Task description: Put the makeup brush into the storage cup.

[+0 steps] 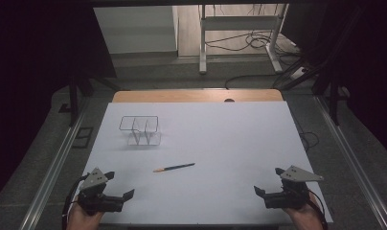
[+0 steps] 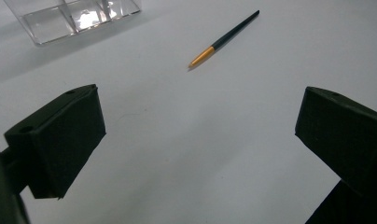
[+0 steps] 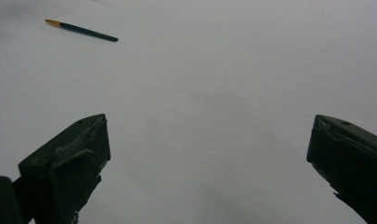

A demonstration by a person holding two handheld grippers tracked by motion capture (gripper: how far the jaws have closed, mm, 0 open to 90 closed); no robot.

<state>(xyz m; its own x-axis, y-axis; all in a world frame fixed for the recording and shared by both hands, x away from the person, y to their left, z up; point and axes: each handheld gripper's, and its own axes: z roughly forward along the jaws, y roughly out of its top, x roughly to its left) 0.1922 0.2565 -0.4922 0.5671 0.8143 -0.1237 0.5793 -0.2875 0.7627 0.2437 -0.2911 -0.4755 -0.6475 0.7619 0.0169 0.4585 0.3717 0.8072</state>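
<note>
A white table (image 1: 220, 143) is seen from above, w/ a gripper held at each near corner. Nothing has been picked up yet; this is judged to be the start, before any reach.

Far left: a clear plastic organizer (image 1: 140, 130) w/ open compartments, apparently empty, is set toward the back of the table. In the left gripper view its corner (image 2: 70, 18) is seen at top left.

Near left: the left gripper (image 1: 122, 184) is held low at the table edge, jaws wide apart, nothing between them, nothing touched.

Centre: a pen (image 1: 174, 167), dark barrel w/ orange-gold tip, is laid flat on the table, tip toward the left, well apart from the organizer and both grippers. It is also seen in the left gripper view (image 2: 226, 37) and the right gripper view (image 3: 81, 30).

Near right: the right gripper (image 1: 267, 181) is likewise spread fully, empty, clear of everything.

Next move, as judged: one gripper would need to be brought fwd over the pen, jaws lined up across the thin barrel and lowered close to the table before closing, prob. for transfer into the organizer.
</note>
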